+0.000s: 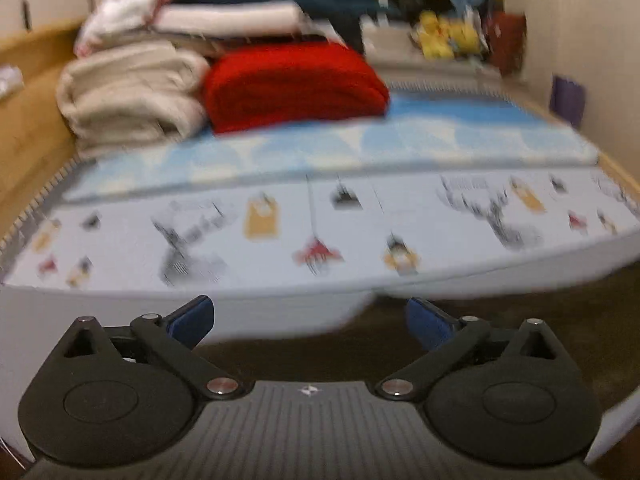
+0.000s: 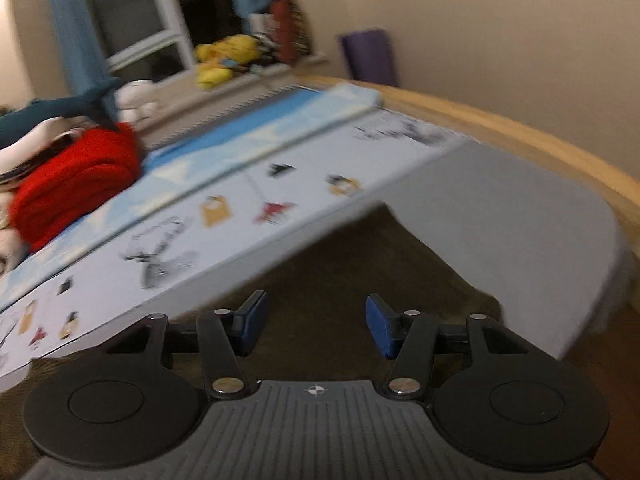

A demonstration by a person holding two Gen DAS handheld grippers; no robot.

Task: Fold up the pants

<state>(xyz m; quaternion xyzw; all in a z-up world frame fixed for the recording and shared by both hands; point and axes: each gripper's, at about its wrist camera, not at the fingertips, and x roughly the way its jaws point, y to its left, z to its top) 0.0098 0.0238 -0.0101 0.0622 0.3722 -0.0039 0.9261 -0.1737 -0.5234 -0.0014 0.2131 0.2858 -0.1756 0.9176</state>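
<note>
Both my left tool (image 1: 310,320) and right tool (image 2: 316,326) hung released, empty; blurred framing risked misjudging the dark pants (image 2: 340,264).

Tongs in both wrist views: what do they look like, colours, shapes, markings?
The left tongs and right tongs look alike: matt black linkage arms with silver pivot pins, swinging from two round black housings, each finger ending in a blue pad. Between the housings sits a grey ribbed plate with a small white compass-like mark. No cables, sleeves or hands show.
</note>
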